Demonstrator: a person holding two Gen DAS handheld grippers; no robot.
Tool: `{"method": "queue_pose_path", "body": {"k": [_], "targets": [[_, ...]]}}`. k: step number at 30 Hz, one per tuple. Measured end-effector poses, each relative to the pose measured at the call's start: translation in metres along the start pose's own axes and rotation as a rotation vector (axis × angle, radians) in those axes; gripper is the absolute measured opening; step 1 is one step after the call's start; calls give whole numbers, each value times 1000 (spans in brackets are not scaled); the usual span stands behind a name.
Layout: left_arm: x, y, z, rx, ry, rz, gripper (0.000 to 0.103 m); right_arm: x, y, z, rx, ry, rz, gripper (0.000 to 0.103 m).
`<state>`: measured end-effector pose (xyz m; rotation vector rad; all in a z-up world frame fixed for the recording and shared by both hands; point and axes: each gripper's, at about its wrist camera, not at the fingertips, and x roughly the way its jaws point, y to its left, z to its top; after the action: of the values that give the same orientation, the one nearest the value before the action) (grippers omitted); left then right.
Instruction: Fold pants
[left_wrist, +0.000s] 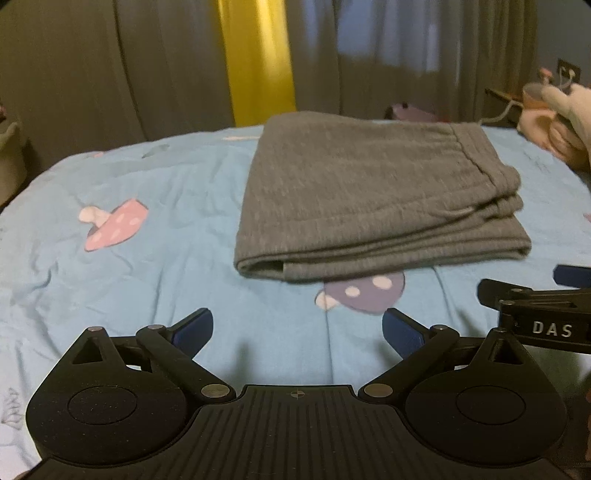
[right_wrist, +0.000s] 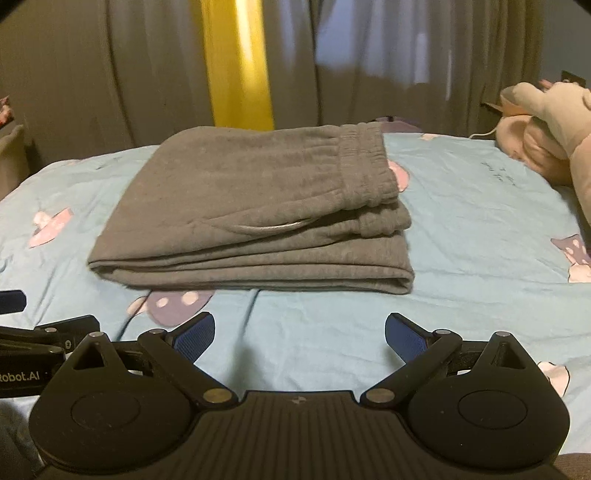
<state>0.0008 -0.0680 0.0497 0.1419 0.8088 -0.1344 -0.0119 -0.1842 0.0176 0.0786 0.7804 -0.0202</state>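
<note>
The pants (left_wrist: 373, 195) lay folded in a grey stack on the bed (left_wrist: 147, 266), waistband at their right end, covering part of a purple mushroom print (left_wrist: 365, 295) at their near edge. A plush toy (right_wrist: 543, 136) right of the pants was cut off by the frame. The left gripper (left_wrist: 298, 332) hung just short of the pants, fingers spread wide, holding nothing. The right gripper (right_wrist: 300, 334) hung likewise, fingers apart and empty; both frames were slightly blurred.
</note>
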Motion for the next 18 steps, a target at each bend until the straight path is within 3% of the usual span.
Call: {"method": "queue_pose_path", "body": {"k": [6, 18], "targets": [[19, 4, 0, -32, -3, -48, 101, 6, -6, 3, 41, -37, -23, 99], [45, 14, -1, -100, 58, -59, 101, 19, 11, 7, -56, -52, -42, 99]]}}
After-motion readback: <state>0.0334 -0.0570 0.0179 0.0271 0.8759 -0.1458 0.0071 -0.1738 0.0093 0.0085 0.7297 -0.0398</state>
